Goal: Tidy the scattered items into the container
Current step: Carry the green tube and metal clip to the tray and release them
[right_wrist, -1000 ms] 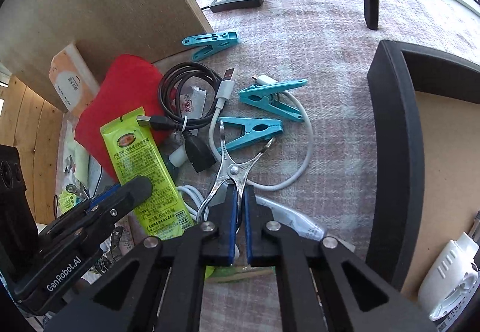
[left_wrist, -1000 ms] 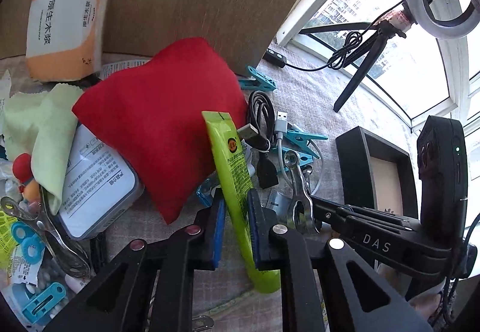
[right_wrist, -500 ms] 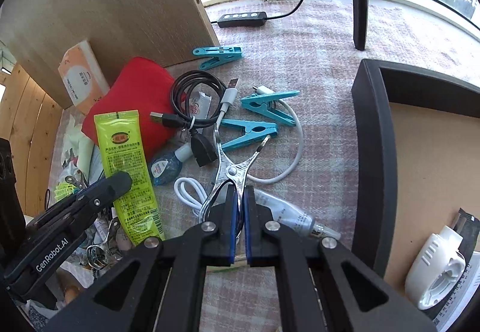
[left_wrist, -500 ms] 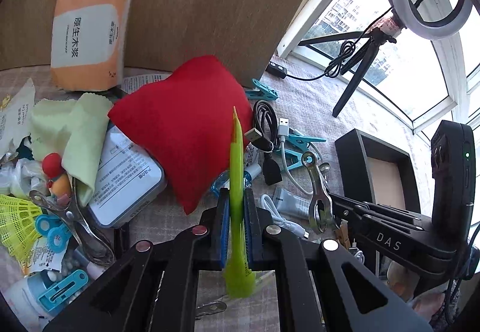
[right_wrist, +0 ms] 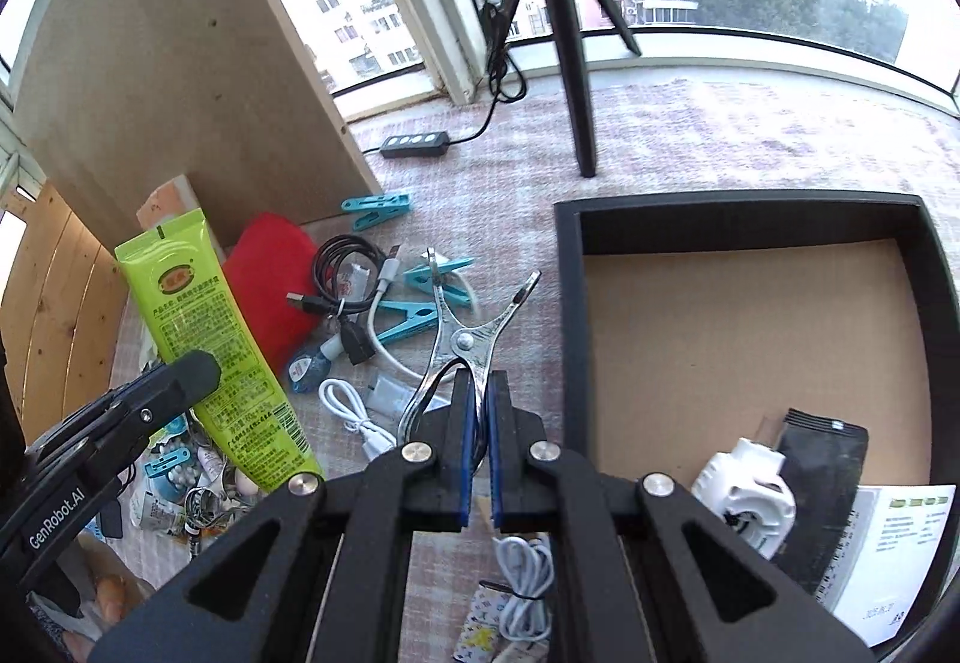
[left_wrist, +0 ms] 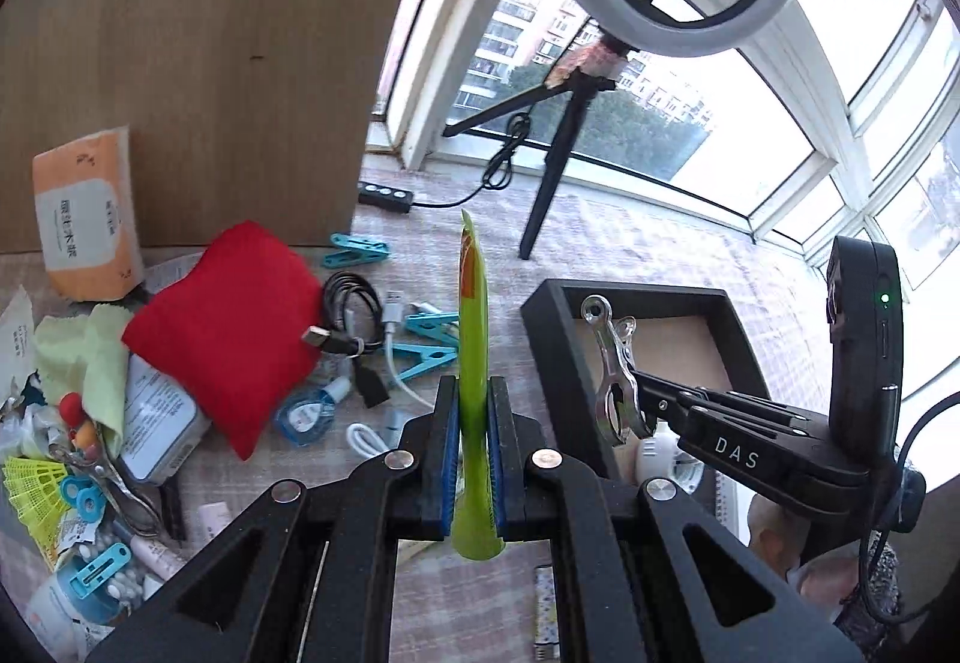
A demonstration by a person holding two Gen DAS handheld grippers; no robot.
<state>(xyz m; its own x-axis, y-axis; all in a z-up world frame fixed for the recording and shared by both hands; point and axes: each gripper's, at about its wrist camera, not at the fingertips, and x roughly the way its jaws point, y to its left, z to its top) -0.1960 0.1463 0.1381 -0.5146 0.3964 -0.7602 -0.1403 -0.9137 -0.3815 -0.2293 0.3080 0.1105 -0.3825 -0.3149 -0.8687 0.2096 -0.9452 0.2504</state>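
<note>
My left gripper (left_wrist: 474,405) is shut on a green tube (left_wrist: 473,339) and holds it edge-on, raised above the clutter; the tube also shows in the right wrist view (right_wrist: 210,345). My right gripper (right_wrist: 477,399) is shut on a metal clip (right_wrist: 465,333), lifted above the table; the clip also shows in the left wrist view (left_wrist: 615,369), over the left wall of the black tray (left_wrist: 558,357). The black tray (right_wrist: 567,303) lies to the right and holds a white device (right_wrist: 747,489), a black pouch (right_wrist: 822,477) and a leaflet (right_wrist: 894,537).
On the cloth lie a red pouch (left_wrist: 222,327), teal pegs (left_wrist: 420,357), black and white cables (left_wrist: 351,303), a small bottle (left_wrist: 309,411), a tissue pack (left_wrist: 84,219) and a tin (left_wrist: 156,423). A tripod (right_wrist: 570,51) and a wooden panel (right_wrist: 180,63) stand behind.
Both grippers have lifted with their loads. The green tube has turned edge-on and risen; the metal clip has come off the table and moved toward the tray.
</note>
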